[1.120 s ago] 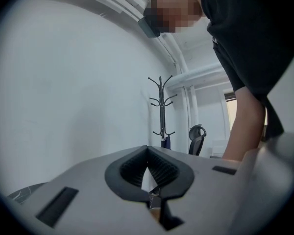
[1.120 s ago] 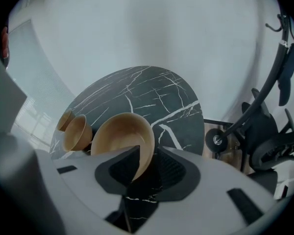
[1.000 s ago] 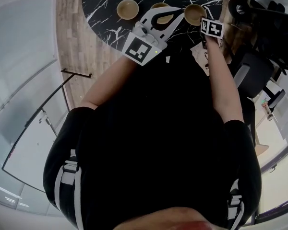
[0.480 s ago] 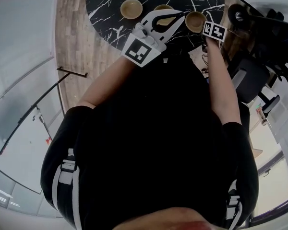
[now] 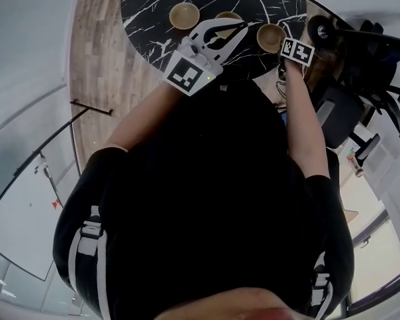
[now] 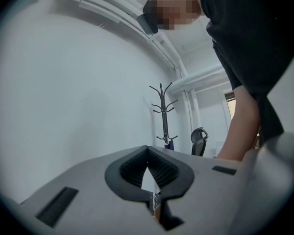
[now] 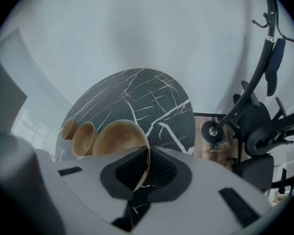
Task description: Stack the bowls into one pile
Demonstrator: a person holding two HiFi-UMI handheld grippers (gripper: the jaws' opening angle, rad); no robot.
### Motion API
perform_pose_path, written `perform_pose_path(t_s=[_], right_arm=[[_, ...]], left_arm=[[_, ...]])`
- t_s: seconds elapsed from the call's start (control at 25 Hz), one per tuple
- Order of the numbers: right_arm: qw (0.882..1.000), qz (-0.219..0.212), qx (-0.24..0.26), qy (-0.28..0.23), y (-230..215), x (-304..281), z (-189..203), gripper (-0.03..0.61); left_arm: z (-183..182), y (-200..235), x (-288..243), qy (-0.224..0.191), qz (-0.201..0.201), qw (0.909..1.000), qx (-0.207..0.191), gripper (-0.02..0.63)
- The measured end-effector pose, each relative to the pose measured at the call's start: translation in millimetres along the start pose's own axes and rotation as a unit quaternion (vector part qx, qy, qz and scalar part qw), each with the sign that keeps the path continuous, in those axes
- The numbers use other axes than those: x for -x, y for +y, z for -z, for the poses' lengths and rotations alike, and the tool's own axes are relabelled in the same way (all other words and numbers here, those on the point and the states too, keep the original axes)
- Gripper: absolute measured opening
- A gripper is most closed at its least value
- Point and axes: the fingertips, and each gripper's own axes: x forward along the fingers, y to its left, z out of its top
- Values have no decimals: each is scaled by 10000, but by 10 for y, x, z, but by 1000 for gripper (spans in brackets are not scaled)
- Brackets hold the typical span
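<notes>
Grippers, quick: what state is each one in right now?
Left gripper: closed, empty.
Right gripper: closed on the rim of the nearest round tan wooden bowl.

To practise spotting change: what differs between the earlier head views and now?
The right claw has closed on the rim of the right-hand wooden bowl and drawn it slightly toward the person, out of the row. The other two bowls stay on the marble table; the left claw stays shut and empty.
</notes>
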Motion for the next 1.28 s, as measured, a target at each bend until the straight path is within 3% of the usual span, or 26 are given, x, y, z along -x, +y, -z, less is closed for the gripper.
perform_pose_path(t_s=[0.68,1.28], right_arm=[[9989,-20,-166,-437,558,353,-89,12],[9988,-406,119,-265,1250,10,-187,12]], left_arm=[[-245,102,685,-310,-14,9994,-180,3],[-217,321,990,-168,-215,9993,-241,3]])
